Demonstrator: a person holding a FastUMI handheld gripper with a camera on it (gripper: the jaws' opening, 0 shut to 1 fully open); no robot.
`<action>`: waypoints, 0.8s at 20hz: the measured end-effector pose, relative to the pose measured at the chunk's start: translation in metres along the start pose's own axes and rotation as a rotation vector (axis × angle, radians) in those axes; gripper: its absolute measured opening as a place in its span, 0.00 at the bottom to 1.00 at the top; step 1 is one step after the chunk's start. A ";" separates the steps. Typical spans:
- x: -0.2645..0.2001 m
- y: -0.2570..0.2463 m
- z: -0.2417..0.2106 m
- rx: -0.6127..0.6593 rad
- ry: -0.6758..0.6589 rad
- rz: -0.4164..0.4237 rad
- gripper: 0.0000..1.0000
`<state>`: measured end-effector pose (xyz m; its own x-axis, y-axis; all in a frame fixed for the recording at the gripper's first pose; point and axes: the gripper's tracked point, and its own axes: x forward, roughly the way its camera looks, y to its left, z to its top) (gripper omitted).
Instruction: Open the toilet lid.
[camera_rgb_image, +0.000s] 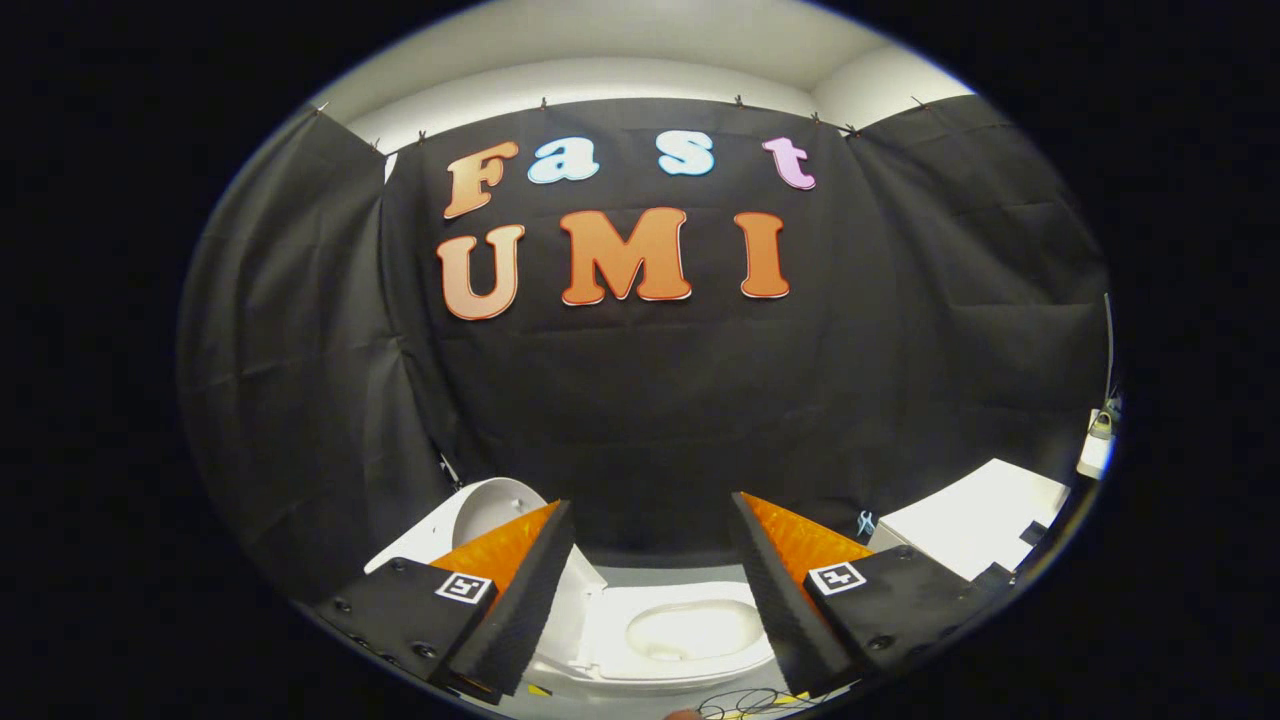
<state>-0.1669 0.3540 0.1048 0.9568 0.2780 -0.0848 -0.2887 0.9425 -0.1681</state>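
My gripper (650, 502) is open, with nothing between its fingers, and hangs above a white toilet. Down between the two fingers I see the toilet's seat (600, 640) and the uncovered bowl (692, 630). The white lid (485, 510) stands raised at the left end of the toilet, partly hidden behind my left finger (520, 570). Neither that finger nor my right finger (790, 560) touches the lid or the seat.
A white box-like unit (985, 520) stands to the right beyond my right finger. Grey floor (660, 576) runs behind the toilet up to the black cloth wall (640, 400). Thin dark cables (750, 704) lie on the floor in front of the toilet.
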 end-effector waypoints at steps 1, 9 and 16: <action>-0.002 -0.013 0.001 0.008 -0.004 -0.009 0.99; -0.006 -0.067 -0.006 0.058 -0.018 0.022 0.99; -0.006 -0.096 -0.001 0.055 -0.060 0.024 0.99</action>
<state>-0.1447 0.2621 0.1200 0.9505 0.3094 -0.0288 -0.3106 0.9439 -0.1124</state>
